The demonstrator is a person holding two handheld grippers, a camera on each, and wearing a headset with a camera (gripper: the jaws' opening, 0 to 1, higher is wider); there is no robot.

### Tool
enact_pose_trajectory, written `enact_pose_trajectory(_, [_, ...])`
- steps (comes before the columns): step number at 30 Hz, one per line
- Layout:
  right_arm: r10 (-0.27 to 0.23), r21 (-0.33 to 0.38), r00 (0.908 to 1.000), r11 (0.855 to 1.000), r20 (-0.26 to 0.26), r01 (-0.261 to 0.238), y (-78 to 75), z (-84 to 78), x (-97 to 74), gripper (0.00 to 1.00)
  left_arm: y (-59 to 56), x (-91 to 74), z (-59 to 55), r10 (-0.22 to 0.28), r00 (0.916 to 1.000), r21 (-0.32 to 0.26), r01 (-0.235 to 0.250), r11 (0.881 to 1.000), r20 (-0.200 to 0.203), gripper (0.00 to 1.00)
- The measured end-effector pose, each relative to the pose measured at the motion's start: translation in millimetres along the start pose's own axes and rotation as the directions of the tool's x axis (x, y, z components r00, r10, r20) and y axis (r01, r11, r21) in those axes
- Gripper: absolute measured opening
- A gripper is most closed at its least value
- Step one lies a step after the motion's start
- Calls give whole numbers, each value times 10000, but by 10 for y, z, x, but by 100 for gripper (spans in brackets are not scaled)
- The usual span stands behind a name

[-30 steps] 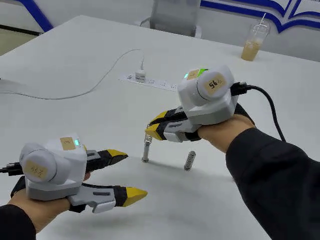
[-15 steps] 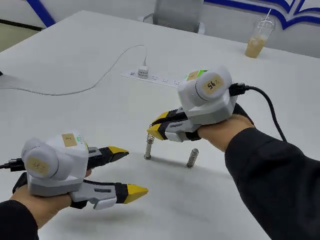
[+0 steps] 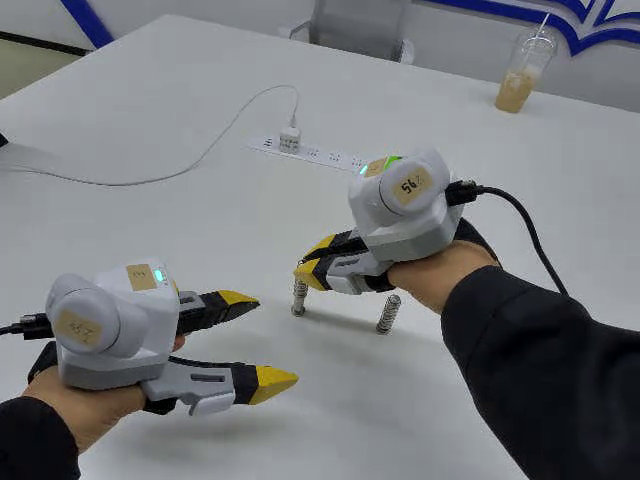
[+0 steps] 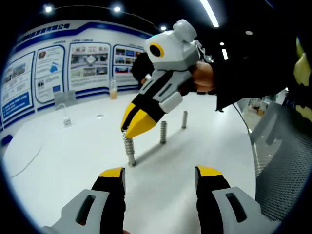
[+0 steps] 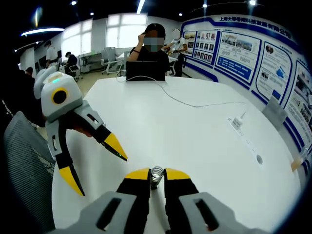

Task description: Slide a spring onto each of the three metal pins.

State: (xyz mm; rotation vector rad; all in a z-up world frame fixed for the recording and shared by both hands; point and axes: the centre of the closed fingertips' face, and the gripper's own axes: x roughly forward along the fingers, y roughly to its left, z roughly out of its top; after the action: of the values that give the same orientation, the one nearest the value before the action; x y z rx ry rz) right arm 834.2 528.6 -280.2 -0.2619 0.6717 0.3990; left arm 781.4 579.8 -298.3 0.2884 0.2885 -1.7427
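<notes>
My right gripper [image 3: 305,275] is shut on a spring [image 3: 299,293] that sits on a metal pin standing on the white table [image 3: 150,120]. The right gripper view looks down on the spring's top coil [image 5: 156,176], pinched between the yellow fingertips. In the left gripper view the spring [image 4: 128,143] hangs around the upper part of the pin [image 4: 131,157], under the right gripper [image 4: 130,130]. A second pin [image 3: 387,313] carries a spring just to the right. A third pin [image 4: 184,119] stands behind it. My left gripper [image 3: 264,340] hovers open and empty, nearer me on the left.
A white power strip [image 3: 320,157] with a plug and a long cable [image 3: 200,157] lies behind the pins. An iced drink cup [image 3: 520,78] stands at the far right, and a chair [image 3: 360,25] at the far edge. People sit at a distant table [image 5: 151,48].
The right gripper has sunk toward the table, carrying the spring down along the pin from its top. The left gripper has stayed where it was, open.
</notes>
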Motion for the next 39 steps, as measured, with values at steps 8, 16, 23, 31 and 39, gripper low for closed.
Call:
enact_pose_trajectory(8, [58, 61, 9999, 10000, -157, -57, 29, -58, 57, 12, 5, 1, -8, 8, 10000, -29, -8, 10000, 6, 59])
enact_pose_trajectory(16, [113, 141, 9994, 9998, -333, -108, 59, -120, 107, 12, 1, -4, -16, 6, 10000, -30, -6, 10000, -23, 59])
enact_pose_trajectory(23, [174, 185, 9987, 9997, -489, -165, 82, -185, 144, 12, -4, -7, -15, 16, 10000, -39, -16, 10000, -43, 59])
enact_pose_trajectory(31, [161, 227, 9988, 9996, -466, -150, 87, -179, 136, 14, -6, -6, 1, 15, 10000, -20, -15, 10000, -39, 59])
enact_pose_trajectory(39, [-37, 224, 9998, 9997, -194, 42, 103, -109, 32, 18, -6, -13, 35, 36, 10000, 11, -36, 10000, -12, 60])
